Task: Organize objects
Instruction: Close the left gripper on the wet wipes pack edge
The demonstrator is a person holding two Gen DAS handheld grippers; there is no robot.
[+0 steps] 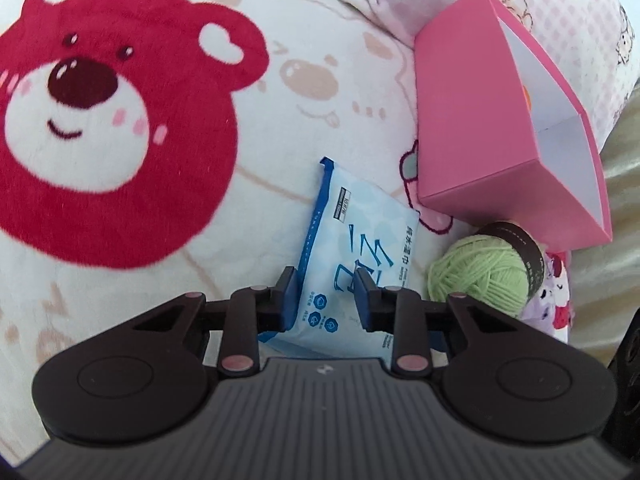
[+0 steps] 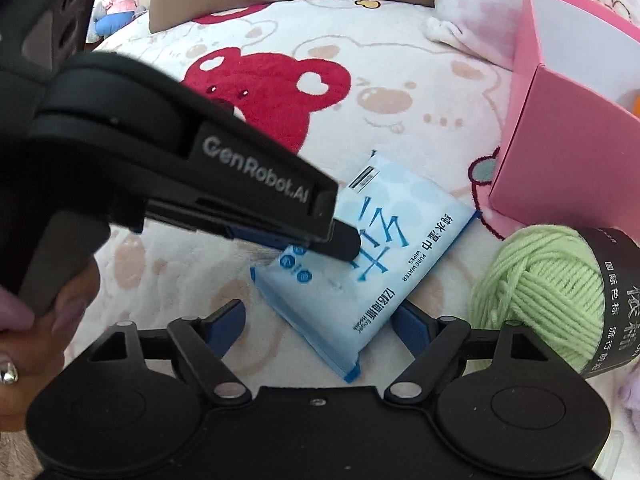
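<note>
Left claw (image 1: 326, 296): tilted steeply downward, jaws closed on the wipes pack (image 1: 352, 264), blue pads pressing its two sides. In the right wrist view the same claw enters from the upper left, its fingertips (image 2: 344, 242) on the pack. A hand (image 2: 24, 320) grips its handle at the left edge. Right claw (image 2: 318, 320): tilted downward, jaws standing wide, one pad either side of the pack's near corner, neither seen touching.
</note>
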